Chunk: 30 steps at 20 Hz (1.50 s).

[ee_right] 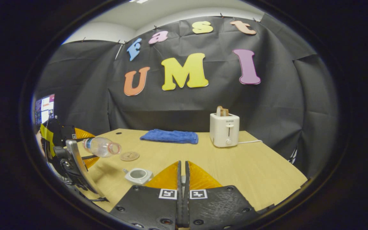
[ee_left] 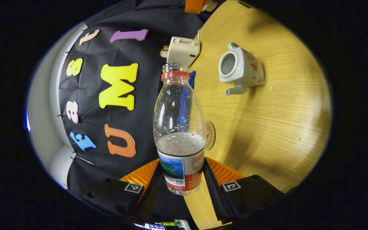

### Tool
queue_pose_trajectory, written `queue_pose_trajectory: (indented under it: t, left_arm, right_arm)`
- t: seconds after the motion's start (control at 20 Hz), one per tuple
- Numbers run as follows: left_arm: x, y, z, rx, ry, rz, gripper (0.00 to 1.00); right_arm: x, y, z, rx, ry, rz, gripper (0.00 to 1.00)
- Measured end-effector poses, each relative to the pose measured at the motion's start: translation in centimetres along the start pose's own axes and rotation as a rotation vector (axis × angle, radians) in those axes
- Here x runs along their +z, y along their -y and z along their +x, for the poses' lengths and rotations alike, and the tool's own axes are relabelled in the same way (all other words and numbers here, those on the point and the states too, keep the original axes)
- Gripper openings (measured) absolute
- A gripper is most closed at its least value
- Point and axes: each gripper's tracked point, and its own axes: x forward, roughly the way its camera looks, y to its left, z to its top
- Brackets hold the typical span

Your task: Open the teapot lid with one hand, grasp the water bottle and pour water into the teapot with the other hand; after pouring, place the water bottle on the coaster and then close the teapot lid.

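Note:
My left gripper (ee_left: 181, 163) is shut on the lower, labelled part of a clear water bottle (ee_left: 179, 127). The bottle has no cap, a red neck ring, and is partly full. In the right gripper view the bottle (ee_right: 102, 147) lies nearly level above the table, mouth pointing toward the white teapot (ee_right: 138, 175), with the left gripper (ee_right: 72, 150) behind it. The teapot (ee_left: 241, 68) stands open on the table, no lid on it. A round brown coaster (ee_left: 210, 134) lies flat behind the bottle. My right gripper (ee_right: 182, 166) has its fingers almost together on a thin pale piece, apparently the lid's knob.
A white toaster (ee_right: 224, 129) with bread in it stands at the back of the wooden table (ee_left: 283, 127), its cord trailing right. A folded blue cloth (ee_right: 170, 136) lies to its left. A lit screen (ee_right: 44, 108) shows at the far left.

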Motion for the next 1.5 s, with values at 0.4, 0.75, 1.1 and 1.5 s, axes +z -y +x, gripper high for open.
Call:
queue_pose_trajectory:
  t: [0.4, 0.75, 1.1, 1.5]
  left_arm:
    - [0.6, 0.2, 1.2, -0.023, -0.023, 0.169, 0.75]
    - [1.4, -0.3, 0.7, -0.004, -0.021, 0.299, 0.75]
    - [1.3, -1.0, 1.3, 0.014, -0.022, 0.381, 0.75]
    - [2.5, -2.9, 1.9, 0.042, -0.005, 0.457, 0.75]
  right_arm:
    - [-0.9, 1.2, -0.7, -0.005, -0.010, 0.015, 0.00]
    - [-1.2, 1.5, -1.0, -0.006, -0.011, 0.015, 0.00]
    - [-1.2, 1.7, -1.2, -0.007, -0.008, 0.016, 0.00]
    - [-1.2, 1.7, -1.5, -0.005, -0.003, 0.014, 0.00]
